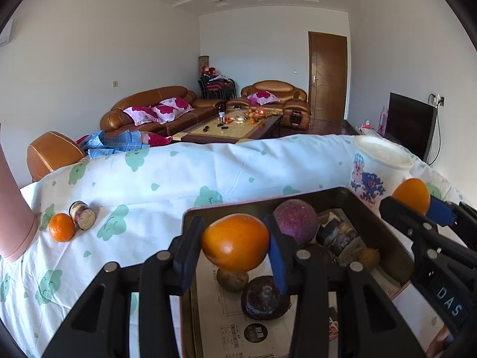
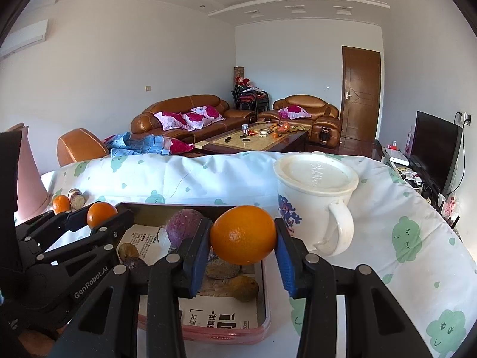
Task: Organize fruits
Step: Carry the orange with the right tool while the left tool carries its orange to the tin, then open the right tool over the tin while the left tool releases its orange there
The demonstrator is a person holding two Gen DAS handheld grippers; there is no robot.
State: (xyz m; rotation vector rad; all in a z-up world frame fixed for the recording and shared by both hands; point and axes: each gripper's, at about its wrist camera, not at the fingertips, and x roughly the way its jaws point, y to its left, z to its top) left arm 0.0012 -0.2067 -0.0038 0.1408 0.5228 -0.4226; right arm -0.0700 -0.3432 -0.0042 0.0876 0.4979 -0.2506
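At the far left of the table [image 1: 167, 176], which is covered by a white cloth with green cloud prints, a pink cone-shaped object [image 1: 13, 208] stands at the edge. Just to its right a small loose orange [image 1: 61, 227] lies on the cloth, touching or nearly touching a short jar [image 1: 82, 215] tipped on its side.

Further right sits the tray [image 1: 384, 229], a shallow dark metal tin with a pink rim, lined with printed paper. In it lie a purple round fruit [image 1: 295, 219], some dark brownish fruits and a small yellowish one.

The left tongs [image 1: 237, 246] are clenched on an orange [image 1: 235, 241], both pads pressing its sides, and hold it in the air above the near left part of the tray.

To the right, the right tongs [image 2: 243, 235] grasp a second orange [image 2: 243, 234] the same way, over the tray's right side; in the left wrist view this fruit appears past the tray's right edge.

Beyond it, just beside the tray's far right corner, stands a white lidded mug [image 2: 313, 203] with a blue and red picture, its handle facing the near side
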